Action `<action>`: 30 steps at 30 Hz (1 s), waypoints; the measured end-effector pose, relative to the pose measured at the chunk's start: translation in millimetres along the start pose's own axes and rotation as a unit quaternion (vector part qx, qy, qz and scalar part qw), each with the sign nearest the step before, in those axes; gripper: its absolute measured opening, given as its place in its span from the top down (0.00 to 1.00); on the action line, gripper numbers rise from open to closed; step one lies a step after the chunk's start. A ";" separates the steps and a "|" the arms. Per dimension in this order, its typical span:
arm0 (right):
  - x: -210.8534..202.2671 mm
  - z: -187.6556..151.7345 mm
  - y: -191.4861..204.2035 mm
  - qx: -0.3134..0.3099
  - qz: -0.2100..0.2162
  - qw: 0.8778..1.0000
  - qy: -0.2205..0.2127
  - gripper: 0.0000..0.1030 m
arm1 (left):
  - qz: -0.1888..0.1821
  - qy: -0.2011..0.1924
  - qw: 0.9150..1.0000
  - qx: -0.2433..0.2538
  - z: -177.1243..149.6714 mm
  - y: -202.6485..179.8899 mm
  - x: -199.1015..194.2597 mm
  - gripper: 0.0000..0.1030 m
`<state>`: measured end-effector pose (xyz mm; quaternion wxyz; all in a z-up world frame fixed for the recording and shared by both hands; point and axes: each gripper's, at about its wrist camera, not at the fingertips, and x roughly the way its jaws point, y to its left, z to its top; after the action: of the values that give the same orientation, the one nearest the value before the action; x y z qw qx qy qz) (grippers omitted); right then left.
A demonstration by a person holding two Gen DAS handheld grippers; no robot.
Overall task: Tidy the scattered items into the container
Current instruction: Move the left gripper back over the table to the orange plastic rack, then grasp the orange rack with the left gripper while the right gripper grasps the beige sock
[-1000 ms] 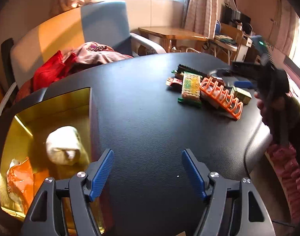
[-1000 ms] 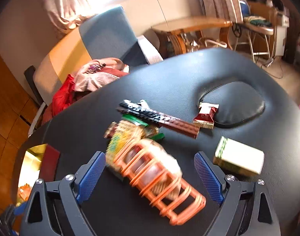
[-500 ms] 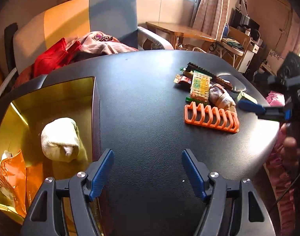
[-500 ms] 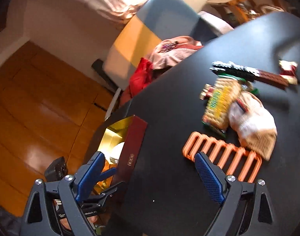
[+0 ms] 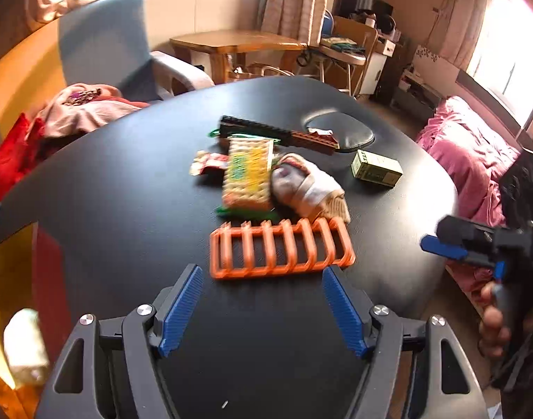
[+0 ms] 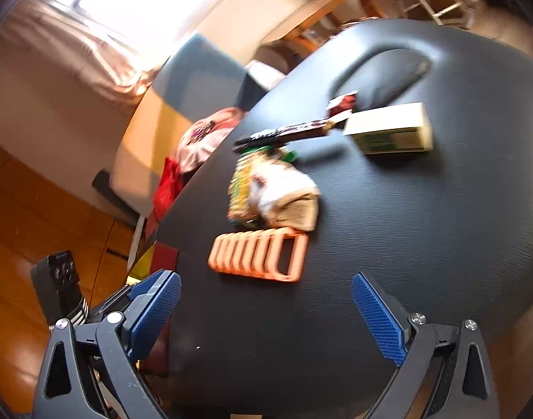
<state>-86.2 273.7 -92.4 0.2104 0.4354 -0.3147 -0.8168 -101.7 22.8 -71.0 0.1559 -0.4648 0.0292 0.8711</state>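
An orange slotted rack (image 5: pixel 280 248) lies flat on the black table (image 5: pixel 126 181). My left gripper (image 5: pixel 261 279) stands open just short of it, nothing between its fingers. Behind the rack lie a cracker packet (image 5: pixel 247 174), a rolled sock (image 5: pixel 308 188), a red wrapper (image 5: pixel 210 162), a long dark brick strip (image 5: pixel 280 132) and a small green box (image 5: pixel 376 169). The gold container (image 5: pixel 46 279) shows at the left edge, a white bundle (image 5: pixel 23 345) inside. My right gripper (image 6: pixel 264 289) is open near the table's edge, facing the rack (image 6: pixel 259 255), sock (image 6: pixel 287 195) and box (image 6: pixel 388 132).
A hand (image 5: pixel 491 321) holds the right gripper (image 5: pixel 441 248) off the table's right side. A blue armchair (image 5: pixel 102 49) with heaped clothes (image 5: pixel 74 111) stands behind the table. Pink bedding (image 5: pixel 469 160) lies to the right. An oval recess (image 5: pixel 340 132) dips into the tabletop.
The rack went from lying over the sock, between my right fingers, to flat on the table. My left gripper swung from the container toward the rack. My right gripper drew back.
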 end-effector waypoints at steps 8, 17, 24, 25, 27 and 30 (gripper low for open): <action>-11.5 4.9 -23.5 0.021 -0.017 1.000 -0.012 0.02 | 0.036 0.043 0.998 0.039 18.4 -18.8 47.2 0.30; -3.6 4.2 -28.1 0.022 -0.025 0.999 0.002 0.01 | 0.040 0.042 0.998 0.022 12.9 -7.0 52.0 0.31; 14.6 13.6 -4.4 -0.023 -0.031 0.999 0.014 0.01 | 0.046 0.038 0.998 -0.008 -17.0 16.7 27.4 0.32; 19.3 16.2 1.9 -0.036 -0.039 0.998 0.014 0.01 | 0.044 0.039 0.998 -0.014 -22.3 20.0 24.1 0.32; 29.6 22.0 15.6 -0.065 -0.054 0.996 0.012 0.01 | 0.037 0.042 0.998 -0.034 -31.0 28.4 20.2 0.32; 48.8 31.7 33.5 -0.115 -0.084 0.990 0.016 0.02 | 0.043 0.044 0.997 -0.051 -40.6 39.3 12.1 0.32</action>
<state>-136.5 230.2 -83.9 0.1952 0.4461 -0.1776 -0.8552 -87.2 -19.5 -107.6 0.0929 -0.5085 0.0114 0.8560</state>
